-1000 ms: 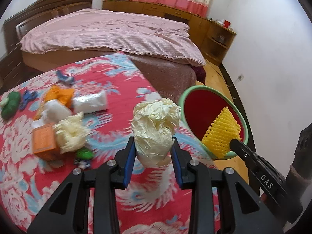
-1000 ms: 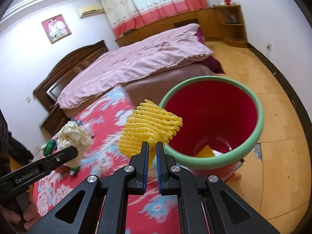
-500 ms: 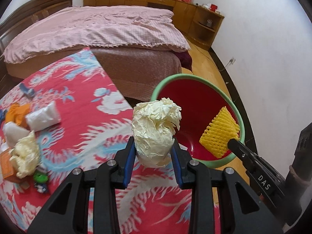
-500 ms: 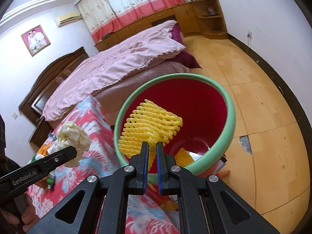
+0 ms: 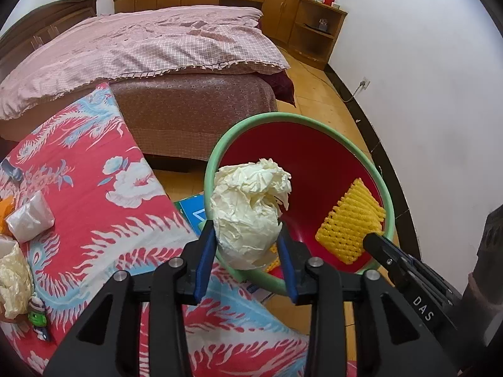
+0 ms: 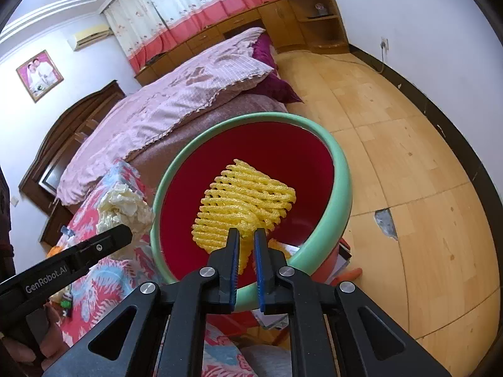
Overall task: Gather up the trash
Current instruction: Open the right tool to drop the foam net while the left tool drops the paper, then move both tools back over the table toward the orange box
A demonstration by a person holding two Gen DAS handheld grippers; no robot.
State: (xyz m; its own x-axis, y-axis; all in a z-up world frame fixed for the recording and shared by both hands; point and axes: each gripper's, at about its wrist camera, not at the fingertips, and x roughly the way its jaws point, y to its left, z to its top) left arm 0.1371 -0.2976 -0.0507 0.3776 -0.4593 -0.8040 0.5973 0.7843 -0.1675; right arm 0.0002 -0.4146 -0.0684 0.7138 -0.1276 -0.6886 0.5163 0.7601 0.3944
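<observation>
My left gripper (image 5: 245, 235) is shut on a crumpled cream paper ball (image 5: 248, 210) and holds it over the near rim of the red bin with a green rim (image 5: 220, 154). My right gripper (image 6: 246, 235) is shut on a yellow foam fruit net (image 6: 245, 201) and holds it above the bin's opening (image 6: 341, 169). The net also shows in the left wrist view (image 5: 349, 223), and the paper ball in the right wrist view (image 6: 122, 207). Some yellow trash lies at the bin's bottom (image 6: 278, 246).
A table with a red flowered cloth (image 5: 94, 194) is left of the bin and carries a white packet (image 5: 30, 220), another cream paper wad (image 5: 12, 279) and a small green toy (image 5: 37, 311). A pink-covered bed (image 5: 141, 47) stands behind. Wooden floor (image 6: 408, 157) lies right of the bin.
Both grippers have moved right from over the table to over the bin, each still holding its piece of trash.
</observation>
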